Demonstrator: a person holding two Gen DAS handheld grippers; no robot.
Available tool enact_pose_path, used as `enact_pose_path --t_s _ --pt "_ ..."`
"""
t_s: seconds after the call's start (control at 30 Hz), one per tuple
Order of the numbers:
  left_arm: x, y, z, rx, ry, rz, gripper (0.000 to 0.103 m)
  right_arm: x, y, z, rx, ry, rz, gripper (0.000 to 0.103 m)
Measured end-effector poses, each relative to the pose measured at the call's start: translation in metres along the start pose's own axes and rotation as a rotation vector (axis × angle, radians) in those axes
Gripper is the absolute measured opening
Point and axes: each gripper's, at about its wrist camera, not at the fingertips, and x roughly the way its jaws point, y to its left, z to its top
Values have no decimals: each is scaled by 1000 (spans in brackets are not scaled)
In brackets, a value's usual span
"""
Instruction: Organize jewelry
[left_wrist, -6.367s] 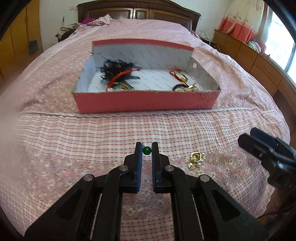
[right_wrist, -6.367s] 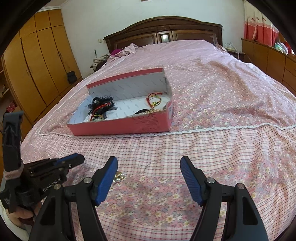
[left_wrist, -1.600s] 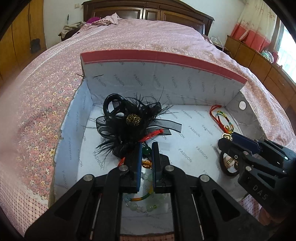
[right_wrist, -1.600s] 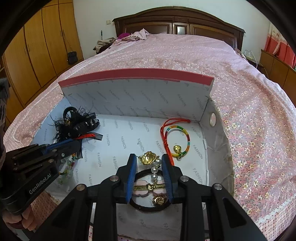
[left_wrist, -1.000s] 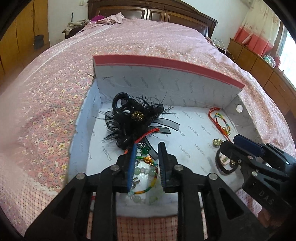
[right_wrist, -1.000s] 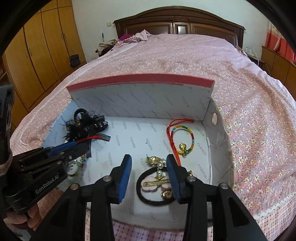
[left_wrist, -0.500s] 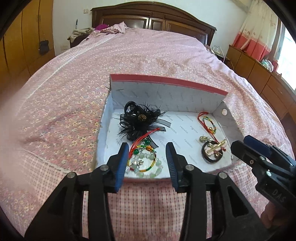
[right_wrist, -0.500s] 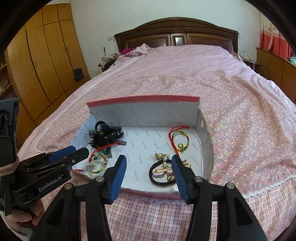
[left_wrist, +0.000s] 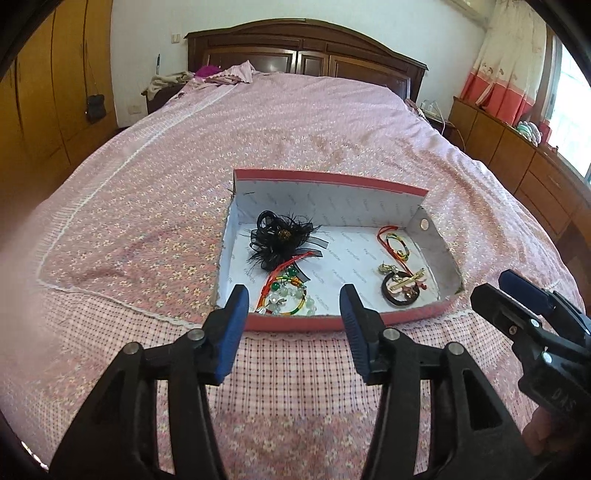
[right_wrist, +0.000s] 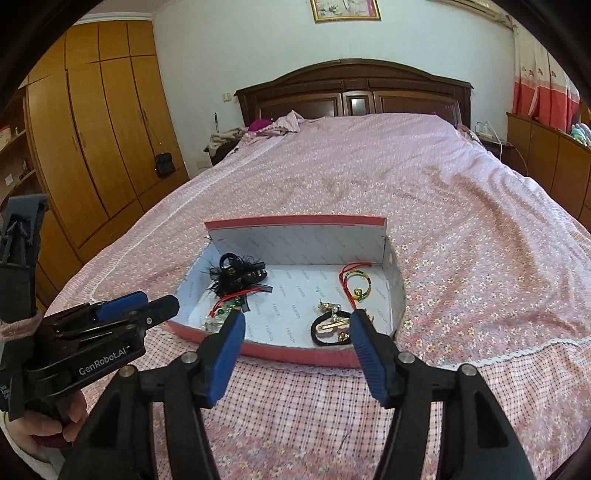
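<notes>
My left gripper (left_wrist: 293, 308) and right gripper (right_wrist: 297, 332) hang over the bedspread (left_wrist: 147, 229), jaws opening, both empty. The jewelry lies inside the red box (left_wrist: 332, 323) ahead.

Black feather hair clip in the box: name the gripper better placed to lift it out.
Left. The left gripper, jaws opening and empty, lines up with the box's left half, where the black feather hair clip lies; the right gripper faces the right half.
</notes>
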Motion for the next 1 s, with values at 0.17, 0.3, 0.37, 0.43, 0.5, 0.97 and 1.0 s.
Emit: enact_pose_path --t_s 0.17,0.3,0.37,0.43,0.5,0.97,1.0 --pt "-17 -2 -5 9 -24 2 48 -17 4 -4 -3 -16 -3 71" --pt "-25 -4 -9 17 -36 0 51 -27 6 -10 -2 -27 -11 73" --pt "-28 -5 -10 20 -39 3 53 -31 6 -12 0 -30 -14 74" --pt "-32 -5 -13 20 -41 3 53 -33 6 -13 2 -34 -17 74" --pt "-33 -5 -14 20 -41 5 53 -36 5 -15 6 -38 -18 74" --pt "-39 -7 -17 25 -47 13 54 -39 3 -17 14 -40 -19 74" --pt "-39 -7 -17 25 -47 13 54 -38 3 -17 14 -40 -19 74"
